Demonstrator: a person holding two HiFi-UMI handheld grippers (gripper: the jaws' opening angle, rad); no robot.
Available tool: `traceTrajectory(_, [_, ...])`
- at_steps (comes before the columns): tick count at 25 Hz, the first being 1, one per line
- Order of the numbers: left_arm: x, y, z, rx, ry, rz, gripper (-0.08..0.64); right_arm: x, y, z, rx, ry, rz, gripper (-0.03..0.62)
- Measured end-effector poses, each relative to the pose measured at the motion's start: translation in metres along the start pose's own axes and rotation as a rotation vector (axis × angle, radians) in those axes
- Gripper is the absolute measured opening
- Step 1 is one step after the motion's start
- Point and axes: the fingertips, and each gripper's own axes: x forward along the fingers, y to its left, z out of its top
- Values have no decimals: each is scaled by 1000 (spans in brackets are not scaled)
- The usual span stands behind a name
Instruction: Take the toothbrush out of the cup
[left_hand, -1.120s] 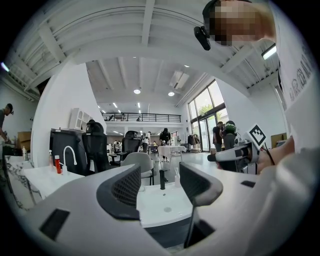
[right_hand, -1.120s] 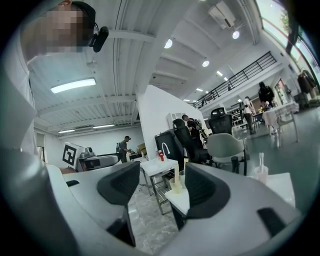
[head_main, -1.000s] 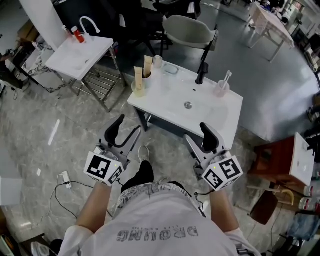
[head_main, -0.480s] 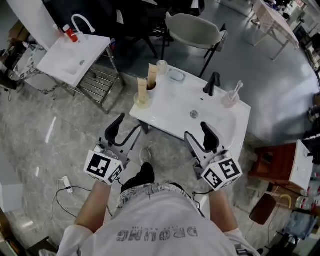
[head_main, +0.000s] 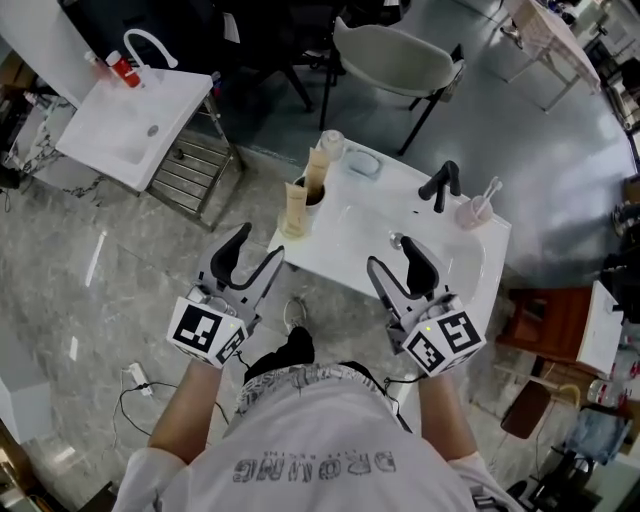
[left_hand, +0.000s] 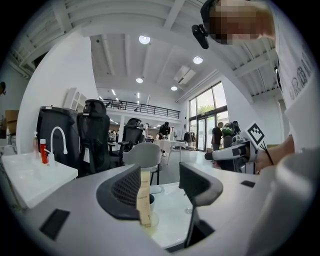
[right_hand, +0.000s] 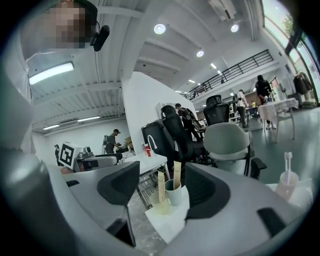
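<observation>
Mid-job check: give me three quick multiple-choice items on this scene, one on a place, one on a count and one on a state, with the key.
1. Where on the sink is the cup that holds the toothbrush?
A. at its left corner
B. at its right end, beside the black faucet
C. in the middle of the basin

2. How many upright tubes stand in cups at the sink's left corner?
A. one
B. two
C. four

3. How do the jaws of the left gripper and the right gripper stand?
A. both apart, nothing between them
B. right shut on the toothbrush
C. left shut on a tube

Key: B, as the head view shows the cup just right of the faucet. B, as two tubes show there in the head view and the right gripper view. A, as each gripper view shows its jaws apart and short of the sink.
</observation>
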Motion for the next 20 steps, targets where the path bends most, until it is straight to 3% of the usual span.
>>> traceTrajectory(11, [37,64,-1,-34,11,-54,245,64,-7,5,6,43,-50,285])
traceTrajectory(20, [45,99,-6,-50,25,-39,245,100,-4,3,0,83,-29,285])
